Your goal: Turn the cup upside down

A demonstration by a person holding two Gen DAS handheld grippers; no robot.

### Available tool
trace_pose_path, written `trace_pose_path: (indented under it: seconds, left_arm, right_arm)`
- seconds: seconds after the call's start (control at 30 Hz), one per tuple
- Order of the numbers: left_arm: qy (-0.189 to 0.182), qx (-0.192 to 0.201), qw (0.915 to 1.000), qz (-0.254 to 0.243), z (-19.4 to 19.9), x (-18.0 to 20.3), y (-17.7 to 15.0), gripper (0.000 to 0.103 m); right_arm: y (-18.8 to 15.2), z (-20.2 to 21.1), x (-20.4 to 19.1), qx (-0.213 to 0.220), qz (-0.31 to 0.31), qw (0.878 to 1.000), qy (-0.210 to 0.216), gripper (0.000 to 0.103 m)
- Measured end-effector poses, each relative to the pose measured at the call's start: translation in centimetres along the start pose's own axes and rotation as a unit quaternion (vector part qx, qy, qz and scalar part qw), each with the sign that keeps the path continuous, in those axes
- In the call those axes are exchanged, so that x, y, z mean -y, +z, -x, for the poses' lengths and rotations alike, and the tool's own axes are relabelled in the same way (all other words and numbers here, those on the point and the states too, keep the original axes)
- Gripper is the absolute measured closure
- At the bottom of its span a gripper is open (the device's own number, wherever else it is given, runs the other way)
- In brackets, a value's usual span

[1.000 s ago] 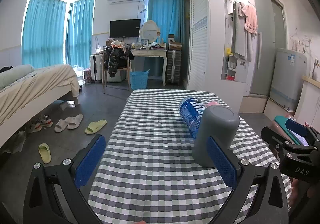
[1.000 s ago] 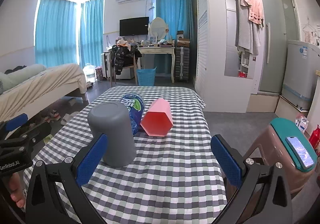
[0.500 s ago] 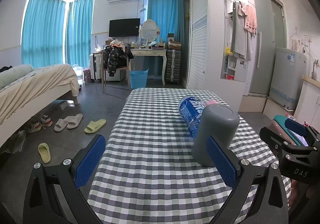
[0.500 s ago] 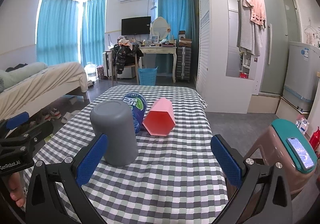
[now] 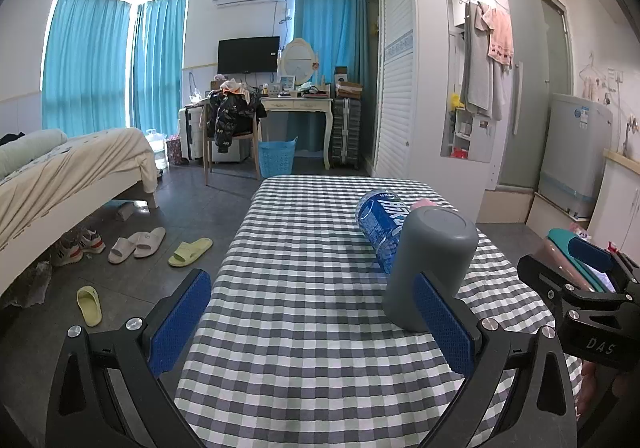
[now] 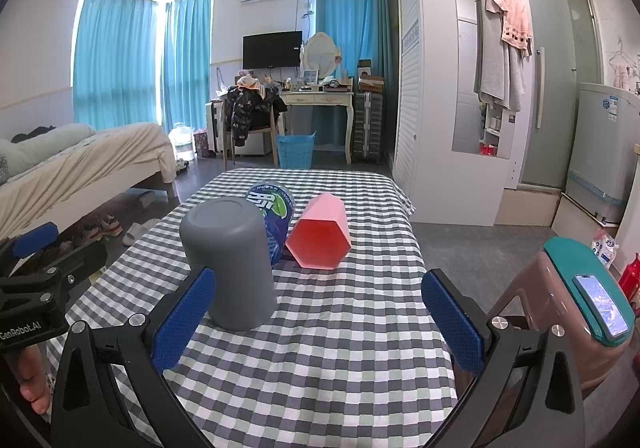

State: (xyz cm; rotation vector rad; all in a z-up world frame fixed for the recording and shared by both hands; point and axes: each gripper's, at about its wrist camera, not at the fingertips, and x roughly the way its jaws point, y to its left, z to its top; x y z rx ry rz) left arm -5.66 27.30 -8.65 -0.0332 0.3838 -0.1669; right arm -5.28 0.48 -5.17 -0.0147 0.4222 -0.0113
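A grey cup (image 6: 230, 264) stands upside down, closed base up, on the checked tablecloth (image 6: 320, 348); it also shows in the left wrist view (image 5: 430, 268). A pink hexagonal cup (image 6: 320, 234) lies on its side behind it, mouth toward me. My right gripper (image 6: 318, 322) is open and empty, its left pad just in front of the grey cup. My left gripper (image 5: 312, 322) is open and empty, its right pad in front of the grey cup.
A blue plastic bottle (image 6: 274, 216) lies on its side between the two cups, also in the left wrist view (image 5: 380, 224). A stool with a phone (image 6: 600, 304) on it stands right of the table. Bed (image 5: 60, 168) and slippers (image 5: 140, 244) are on the left.
Both grippers have drawn back slightly from the grey cup; the cup, bottle and pink cup have not moved.
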Motion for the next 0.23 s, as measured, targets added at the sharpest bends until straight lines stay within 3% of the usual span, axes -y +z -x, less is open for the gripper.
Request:
trace_pose_path:
  seconds: [0.23]
  left_arm:
    - [0.001,0.002,1.0000,-0.002,0.00,0.01,-0.03,0.000]
  right_arm:
    - [-0.20,-0.19,0.02,-0.002,0.000,1.000,-0.001,0.000]
